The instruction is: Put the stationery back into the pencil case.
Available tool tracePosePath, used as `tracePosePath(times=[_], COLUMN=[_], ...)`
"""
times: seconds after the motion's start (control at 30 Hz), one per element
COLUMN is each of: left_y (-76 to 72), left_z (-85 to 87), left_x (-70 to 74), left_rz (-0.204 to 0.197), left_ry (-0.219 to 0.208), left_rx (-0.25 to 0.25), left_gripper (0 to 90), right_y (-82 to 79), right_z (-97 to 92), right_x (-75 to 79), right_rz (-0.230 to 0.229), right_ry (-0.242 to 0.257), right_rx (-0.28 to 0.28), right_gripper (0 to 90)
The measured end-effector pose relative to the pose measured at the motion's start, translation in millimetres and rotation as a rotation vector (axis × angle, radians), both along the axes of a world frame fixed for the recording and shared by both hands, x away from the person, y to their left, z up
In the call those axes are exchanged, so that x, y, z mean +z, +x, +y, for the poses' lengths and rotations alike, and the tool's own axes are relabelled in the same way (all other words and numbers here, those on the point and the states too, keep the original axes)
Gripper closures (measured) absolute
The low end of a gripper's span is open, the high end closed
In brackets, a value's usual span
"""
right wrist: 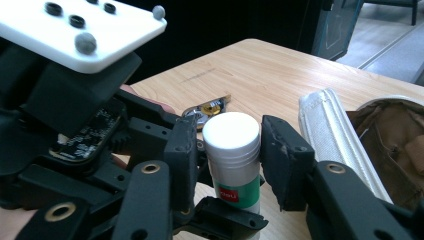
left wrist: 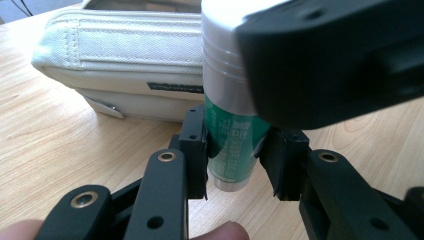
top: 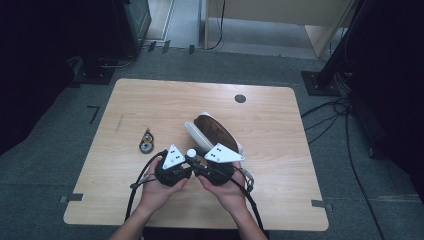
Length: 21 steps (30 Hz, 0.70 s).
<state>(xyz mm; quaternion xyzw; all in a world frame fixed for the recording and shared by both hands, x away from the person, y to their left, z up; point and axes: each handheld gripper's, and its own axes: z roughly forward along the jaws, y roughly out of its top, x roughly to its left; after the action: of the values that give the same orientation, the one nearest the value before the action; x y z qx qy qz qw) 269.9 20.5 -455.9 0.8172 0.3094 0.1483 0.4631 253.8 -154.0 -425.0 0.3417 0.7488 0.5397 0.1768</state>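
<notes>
We hold a glue stick [left wrist: 231, 145] upright between our two tools, just above the wooden worktop [top: 270, 130] near its front edge. The left hand-held gripper [left wrist: 232, 150] pinches the green lower body of the stick, its pads pressed on either side just above the clear base. The right hand-held gripper [right wrist: 227, 150] brackets the white cap [right wrist: 231, 134] at the top: its jaws flank the cap closely, and we cannot tell from here whether the pads press on it or stand a hair off.

In the high view the two tools meet tip to tip, with the cap's round white top [top: 191, 153] showing between their grey three-cornered plates and both hands [top: 159, 187] coming in from the bottom edge.

Just behind the stick lies an off-white fabric pencil case [top: 212, 132], open, with its brown lining showing. In the left gripper view its stitched side and a small dark label face us. To the left of the case, well apart from it, a small round metal piece [top: 146, 140] with a brass-coloured centre rests on the wood. A dark round grommet [top: 240, 98] sits in the worktop near the far edge.
</notes>
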Motion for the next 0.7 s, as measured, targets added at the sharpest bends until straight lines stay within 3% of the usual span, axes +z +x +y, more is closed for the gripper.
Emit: tracePosePath(times=[0.3, 0.53, 0.7], left_y=[0.1, 0.3, 0.7], left_z=[-0.4, -0.3, -1.2], left_x=[1.1, 2.0, 1.3], left_rz=[0.007, 0.009, 0.031], left_ry=[0.006, -0.009, -0.009], left_rx=[-0.014, -0.01, -0.007], left_gripper=[66.4, 65.4, 45.9], right_y=[2.0, 0.2, 0.4], right_z=[1.6, 0.7, -3.3], right_x=[-2.3, -1.3, 1.1], right_rz=[-0.007, -0.048, -0.051], right_ry=[-0.013, -0.041, -0.016], right_rx=[0.0, -0.011, -0.026], right_gripper=[63.1, 66.0, 66.0])
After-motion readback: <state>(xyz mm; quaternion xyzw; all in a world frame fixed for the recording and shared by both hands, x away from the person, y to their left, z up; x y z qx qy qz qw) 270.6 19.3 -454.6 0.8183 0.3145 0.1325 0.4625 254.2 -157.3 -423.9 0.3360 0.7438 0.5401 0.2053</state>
